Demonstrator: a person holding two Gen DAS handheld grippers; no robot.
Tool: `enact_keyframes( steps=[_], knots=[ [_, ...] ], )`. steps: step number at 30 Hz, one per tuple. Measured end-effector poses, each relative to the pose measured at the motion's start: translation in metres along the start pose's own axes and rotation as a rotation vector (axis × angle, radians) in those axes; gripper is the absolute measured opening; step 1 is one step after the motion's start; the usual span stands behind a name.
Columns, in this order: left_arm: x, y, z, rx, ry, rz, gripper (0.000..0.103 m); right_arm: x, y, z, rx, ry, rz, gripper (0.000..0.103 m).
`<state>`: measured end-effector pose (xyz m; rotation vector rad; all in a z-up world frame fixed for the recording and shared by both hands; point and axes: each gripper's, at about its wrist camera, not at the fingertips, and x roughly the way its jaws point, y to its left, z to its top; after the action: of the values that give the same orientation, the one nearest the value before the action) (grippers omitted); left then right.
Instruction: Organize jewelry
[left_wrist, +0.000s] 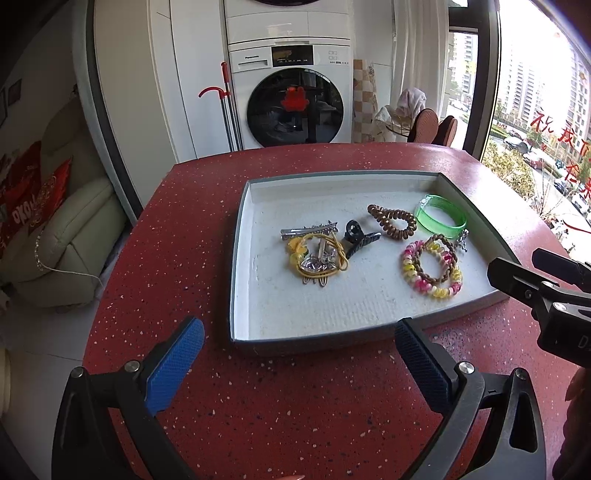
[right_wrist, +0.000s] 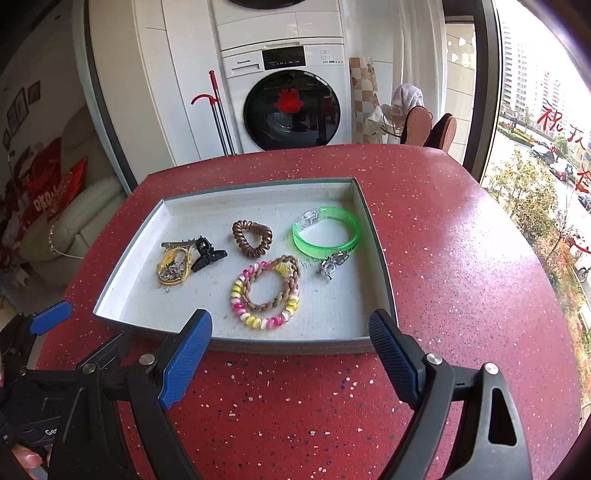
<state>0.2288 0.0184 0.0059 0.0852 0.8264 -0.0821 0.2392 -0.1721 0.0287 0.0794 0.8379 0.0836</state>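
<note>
A shallow grey tray (left_wrist: 240, 229) with a white floor (right_wrist: 122, 258) holds a green bangle (left_wrist: 439, 216) (right_wrist: 327, 236), a brown coil hair tie (left_wrist: 391, 221) (right_wrist: 252, 238), a pink-yellow coil tie with a braided brown band (left_wrist: 432, 271) (right_wrist: 266, 295), a black claw clip (left_wrist: 358, 238) (right_wrist: 207, 254), a silver clip and yellow elastic pile (left_wrist: 314, 254) (right_wrist: 175, 264) and a small silver clip (right_wrist: 332, 264). My left gripper (left_wrist: 299, 363) is open and empty before the tray's near edge. My right gripper (right_wrist: 290, 358) is open and empty, also at the near edge.
The tray sits on a red speckled table (left_wrist: 295, 406) (right_wrist: 461, 258). The right gripper's body (left_wrist: 546, 291) shows at the tray's right side. A washing machine (left_wrist: 291, 99), a mop (left_wrist: 227, 107) and a beige sofa (left_wrist: 74, 236) stand beyond the table. A window is at the right.
</note>
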Motion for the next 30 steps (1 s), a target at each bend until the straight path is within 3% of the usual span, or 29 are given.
enact_keyframes(
  steps=[6, 17, 30],
  knots=[
    [-0.001, 0.006, -0.015, -0.016, 0.045, 0.015, 0.103, -0.008, -0.005, -0.008, 0.011, 0.012, -0.007, 0.089],
    [-0.017, 0.006, -0.039, -0.020, 0.051, 0.043, 0.103, -0.019, -0.002, -0.036, 0.017, 0.025, 0.009, 0.089],
    [-0.046, -0.008, -0.052, -0.014, -0.040, 0.063, 0.103, -0.058, 0.000, -0.061, -0.001, -0.132, -0.054, 0.089]
  ],
)
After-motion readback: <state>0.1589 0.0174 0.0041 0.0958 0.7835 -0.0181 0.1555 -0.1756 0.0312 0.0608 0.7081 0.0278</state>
